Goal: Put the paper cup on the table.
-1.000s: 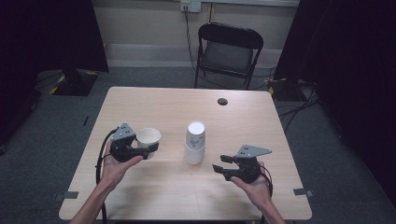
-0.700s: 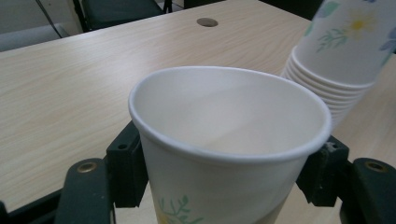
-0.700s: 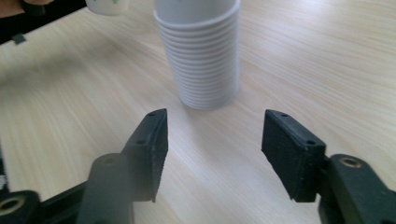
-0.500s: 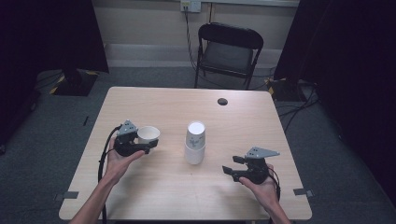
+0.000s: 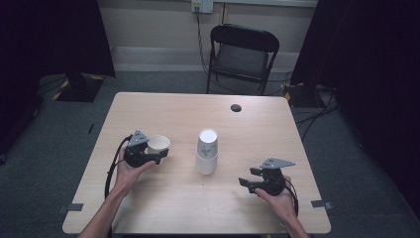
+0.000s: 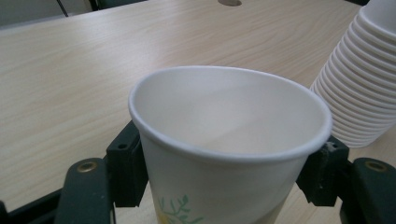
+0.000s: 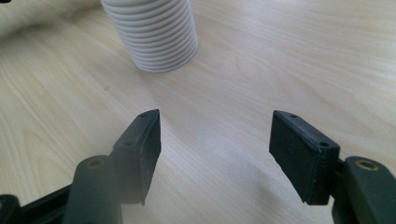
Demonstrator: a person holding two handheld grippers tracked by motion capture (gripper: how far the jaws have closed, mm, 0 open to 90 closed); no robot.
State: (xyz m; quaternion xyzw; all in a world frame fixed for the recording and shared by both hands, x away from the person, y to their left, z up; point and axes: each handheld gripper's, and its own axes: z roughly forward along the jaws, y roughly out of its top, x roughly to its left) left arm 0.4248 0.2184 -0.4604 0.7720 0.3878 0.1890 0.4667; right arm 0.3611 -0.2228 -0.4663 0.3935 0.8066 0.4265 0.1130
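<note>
A white paper cup with a green leaf print stands upright between the jaws of my left gripper, left of the table's middle. In the left gripper view both pads press on the cup, so the left gripper is shut on it. A stack of upturned white cups stands at the table's middle, to the right in the left gripper view. My right gripper rests low near the front right, aimed at the stack. Its jaws have just been opening, and the right gripper holds nothing.
The light wooden table has a dark round cable hole near its far edge. A black folding chair stands behind the table. Cables lie on the floor at the right.
My right gripper has sunk and drifted toward the near right edge, and its jaws stand wider. The left gripper with the cup has hardly shifted.
</note>
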